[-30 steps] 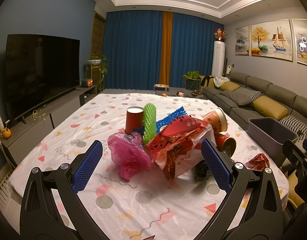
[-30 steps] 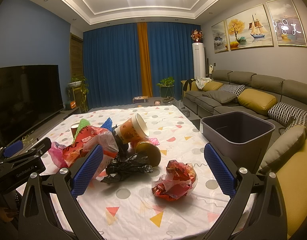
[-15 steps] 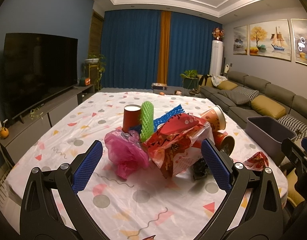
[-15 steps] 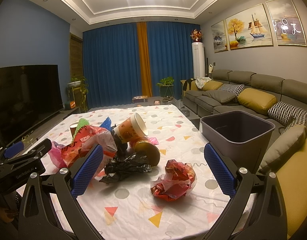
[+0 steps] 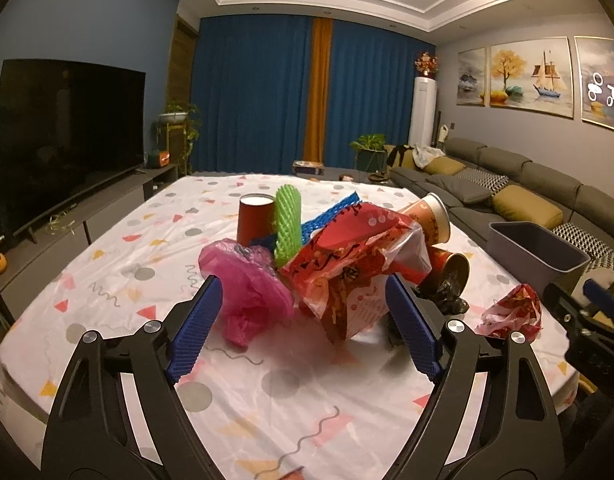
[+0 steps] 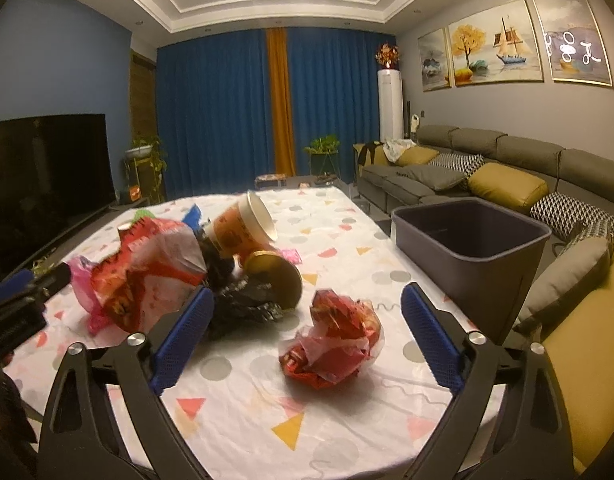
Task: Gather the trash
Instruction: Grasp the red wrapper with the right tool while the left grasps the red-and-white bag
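Both claws have just begun closing, nothing gripped. The right claw [image 6: 307,344] has dropped to bracket the crumpled red plastic wrapper [image 6: 333,346] on the patterned tabletop [image 6: 347,420]; the left claw [image 5: 303,330] flanks the pink plastic bag [image 5: 253,300]. Beyond stands the empty grey plastic bin [image 6: 473,248]. Pickup appears imminent.

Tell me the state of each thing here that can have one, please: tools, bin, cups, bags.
Left tool: open, jaws just closing a little, holding nothing.
Right tool: open, jaws just closing a little, holding nothing.
Grey bin: open-topped, upright.
Orange paper cup: tipped over.
Red cup: upright.
Red wrapper ball: crumpled, lying apart.
Pink bag: crumpled.
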Available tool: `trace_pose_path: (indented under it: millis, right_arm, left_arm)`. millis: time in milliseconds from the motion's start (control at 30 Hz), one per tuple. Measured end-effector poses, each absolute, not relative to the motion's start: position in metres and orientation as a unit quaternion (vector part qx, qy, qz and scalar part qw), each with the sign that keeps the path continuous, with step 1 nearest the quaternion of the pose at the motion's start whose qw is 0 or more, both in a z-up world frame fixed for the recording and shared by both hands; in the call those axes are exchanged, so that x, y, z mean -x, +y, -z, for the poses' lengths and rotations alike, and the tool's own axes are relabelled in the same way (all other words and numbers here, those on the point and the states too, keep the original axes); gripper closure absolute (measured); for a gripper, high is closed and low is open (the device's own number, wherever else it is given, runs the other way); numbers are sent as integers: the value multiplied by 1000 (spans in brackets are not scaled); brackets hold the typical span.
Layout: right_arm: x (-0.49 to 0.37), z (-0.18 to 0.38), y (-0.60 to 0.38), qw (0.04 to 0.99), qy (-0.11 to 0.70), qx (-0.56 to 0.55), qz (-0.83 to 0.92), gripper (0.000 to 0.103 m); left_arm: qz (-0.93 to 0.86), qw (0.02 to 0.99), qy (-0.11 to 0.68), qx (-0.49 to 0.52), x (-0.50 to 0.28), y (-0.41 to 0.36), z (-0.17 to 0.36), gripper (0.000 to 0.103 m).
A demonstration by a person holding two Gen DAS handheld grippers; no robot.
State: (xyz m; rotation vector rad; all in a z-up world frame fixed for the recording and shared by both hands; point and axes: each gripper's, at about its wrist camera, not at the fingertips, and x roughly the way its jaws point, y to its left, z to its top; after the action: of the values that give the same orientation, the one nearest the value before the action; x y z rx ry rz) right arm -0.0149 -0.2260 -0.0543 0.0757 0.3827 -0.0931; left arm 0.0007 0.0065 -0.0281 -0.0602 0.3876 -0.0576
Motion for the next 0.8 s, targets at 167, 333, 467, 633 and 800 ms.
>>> trace_pose_path:
  millis: [167, 333, 467, 633, 800]
  right_arm:
    - [4, 71, -236, 975, 213, -44, 51, 26]
    - [-7, 83, -245, 971, 229, -53, 53, 27]
    - [-14, 89, -249, 968, 239, -62, 49, 32]
    - [-24, 95, -251, 965, 249, -71, 43, 40]
    - [-29, 98, -252, 965, 251, -73, 34, 57]
  left_arm:
    - [32, 978, 204, 32, -10, 10, 37, 22]
    - [37, 976, 213, 34, -23, 10, 43, 24]
    - [41, 975, 217, 33, -31, 7, 45, 27]
    - [49, 973, 221, 33, -40, 3, 46, 30]
    - [55, 973, 224, 32, -52, 2, 46, 30]
